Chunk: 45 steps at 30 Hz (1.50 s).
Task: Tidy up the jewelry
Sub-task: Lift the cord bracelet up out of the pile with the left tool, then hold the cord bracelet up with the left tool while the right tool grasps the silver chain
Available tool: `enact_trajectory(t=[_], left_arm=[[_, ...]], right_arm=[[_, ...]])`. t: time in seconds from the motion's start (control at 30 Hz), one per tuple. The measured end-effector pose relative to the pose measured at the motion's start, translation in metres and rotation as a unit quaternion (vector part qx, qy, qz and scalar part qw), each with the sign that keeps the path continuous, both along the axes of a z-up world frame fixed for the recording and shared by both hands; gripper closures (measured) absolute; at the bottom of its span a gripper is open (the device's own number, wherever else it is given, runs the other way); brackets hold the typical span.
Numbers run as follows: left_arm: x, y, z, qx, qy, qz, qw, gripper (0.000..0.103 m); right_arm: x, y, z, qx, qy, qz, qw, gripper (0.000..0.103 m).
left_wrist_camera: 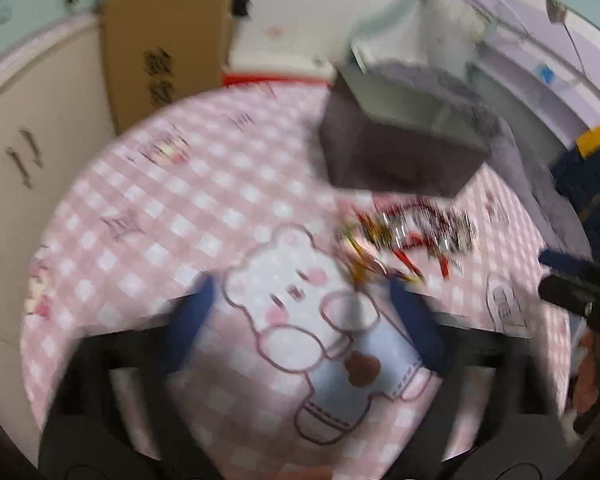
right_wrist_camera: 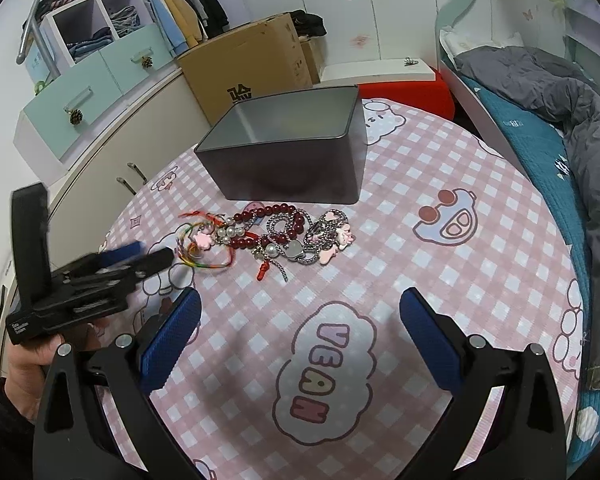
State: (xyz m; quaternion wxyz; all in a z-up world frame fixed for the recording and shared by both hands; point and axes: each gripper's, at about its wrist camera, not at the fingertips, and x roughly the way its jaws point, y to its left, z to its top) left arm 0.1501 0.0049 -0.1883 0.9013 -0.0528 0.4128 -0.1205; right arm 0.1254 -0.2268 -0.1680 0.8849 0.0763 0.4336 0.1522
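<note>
A tangle of jewelry [right_wrist_camera: 276, 236], dark red beads, silver chains, pink charms and coloured cords, lies on the pink checked tablecloth [right_wrist_camera: 420, 280] just in front of an open grey metal box [right_wrist_camera: 288, 148]. The left gripper [right_wrist_camera: 148, 258], held in a bare hand [right_wrist_camera: 28, 356], reaches in low from the left with its blue-padded tips beside the cords, its jaws wide apart and empty in its own blurred view, while the right gripper [right_wrist_camera: 300, 320] hovers nearer the camera, likewise spread and holding nothing. The cloth reads "VEAN" [right_wrist_camera: 324, 372] in pastel letters within a cloud; the printing on the cardboard box [right_wrist_camera: 252, 64] behind is only partly visible.
</note>
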Motion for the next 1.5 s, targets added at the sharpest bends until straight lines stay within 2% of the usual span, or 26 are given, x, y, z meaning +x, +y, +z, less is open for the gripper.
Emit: enact_trajectory(t=[0.17, 0.27, 0.4, 0.47, 0.5, 0.57, 0.6, 0.63, 0.67, 0.9, 1.2, 1.37, 1.5], left_arm=[[0.004, 0.000, -0.001, 0.017, 0.007, 0.000, 0.9998, 0.011], [0.003, -0.004, 0.000, 0.007, 0.006, -0.015, 0.9998, 0.011], [0.010, -0.015, -0.007, 0.028, 0.018, -0.025, 0.9992, 0.011], [0.013, -0.018, -0.011, 0.028, 0.028, -0.032, 0.9987, 0.023], [0.016, -0.022, -0.013, 0.036, 0.031, -0.032, 0.9984, 0.025], [0.017, -0.029, -0.014, 0.069, 0.016, -0.034, 0.9969, 0.055], [0.018, -0.031, -0.014, 0.080, 0.013, -0.037, 0.9961, 0.064], [0.018, -0.032, -0.013, 0.083, 0.011, -0.044, 0.9956, 0.081], [0.019, -0.031, -0.012, 0.075, 0.016, -0.051, 0.9957, 0.091], [0.006, -0.006, 0.003, 0.049, 0.000, -0.048, 0.9977, 0.094], [-0.013, 0.002, 0.054, 0.030, -0.055, -0.062, 0.9961, 0.094], [-0.022, 0.006, 0.076, 0.030, -0.077, -0.060, 0.9948, 0.094], [-0.031, 0.012, 0.095, 0.027, -0.097, -0.058, 0.9932, 0.094]], right_arm=[[-0.001, -0.001, 0.001, 0.000, 0.000, -0.002, 1.000, 0.007], [-0.001, -0.003, 0.000, 0.001, 0.000, -0.004, 1.000, 0.007], [-0.001, -0.003, 0.000, 0.002, 0.001, -0.003, 1.000, 0.007], [-0.002, -0.002, 0.001, 0.001, 0.000, -0.001, 1.000, 0.007], [-0.002, -0.002, 0.001, 0.001, 0.000, -0.001, 1.000, 0.007], [-0.001, -0.001, 0.001, 0.004, 0.000, 0.000, 1.000, 0.007], [-0.001, 0.000, 0.001, 0.006, 0.000, 0.002, 1.000, 0.007], [-0.001, 0.002, 0.001, 0.007, -0.001, 0.004, 1.000, 0.007], [0.000, 0.003, 0.001, 0.007, -0.001, 0.006, 1.000, 0.007], [0.006, 0.012, 0.000, 0.008, -0.004, 0.019, 1.000, 0.007], [0.013, 0.041, 0.005, -0.002, -0.029, 0.073, 0.997, 0.008], [0.016, 0.070, 0.005, -0.015, -0.050, 0.126, 0.991, 0.017], [0.021, 0.090, 0.001, -0.031, -0.058, 0.154, 0.986, 0.031]])
